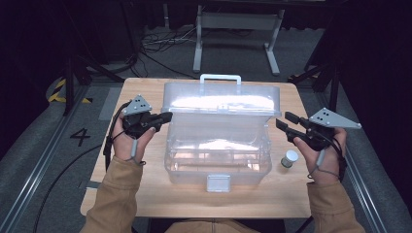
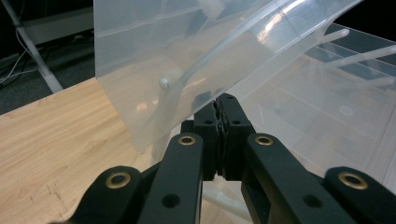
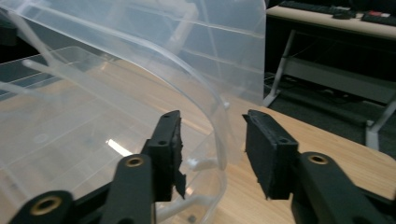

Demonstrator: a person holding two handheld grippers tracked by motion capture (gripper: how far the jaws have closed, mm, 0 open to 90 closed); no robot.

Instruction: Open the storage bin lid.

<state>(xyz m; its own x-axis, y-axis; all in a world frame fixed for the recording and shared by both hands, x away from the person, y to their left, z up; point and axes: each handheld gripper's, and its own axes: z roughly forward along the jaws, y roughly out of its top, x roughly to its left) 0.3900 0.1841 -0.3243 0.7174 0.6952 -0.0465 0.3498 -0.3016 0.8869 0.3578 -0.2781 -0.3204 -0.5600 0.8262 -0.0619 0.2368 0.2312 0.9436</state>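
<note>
Light wooden desk (image 1: pixel 145 194) on grey carpeted floor (image 1: pixel 43 145), room dark around the edges. Pale grey metal frame stand (image 1: pixel 238 29) behind the desk, black cables (image 1: pixel 160 43) tangled on the floor beside it. Yellow-black hazard tape (image 1: pixel 60 92) at left, a painted "4" (image 1: pixel 80 137) on the floor, metal rails (image 1: pixel 34 179) alongside.

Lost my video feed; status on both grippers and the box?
Left gripper shut at lid edge. Right gripper open, lid rim between jaws. Clear storage box lid raised. Small jar beside box.
</note>
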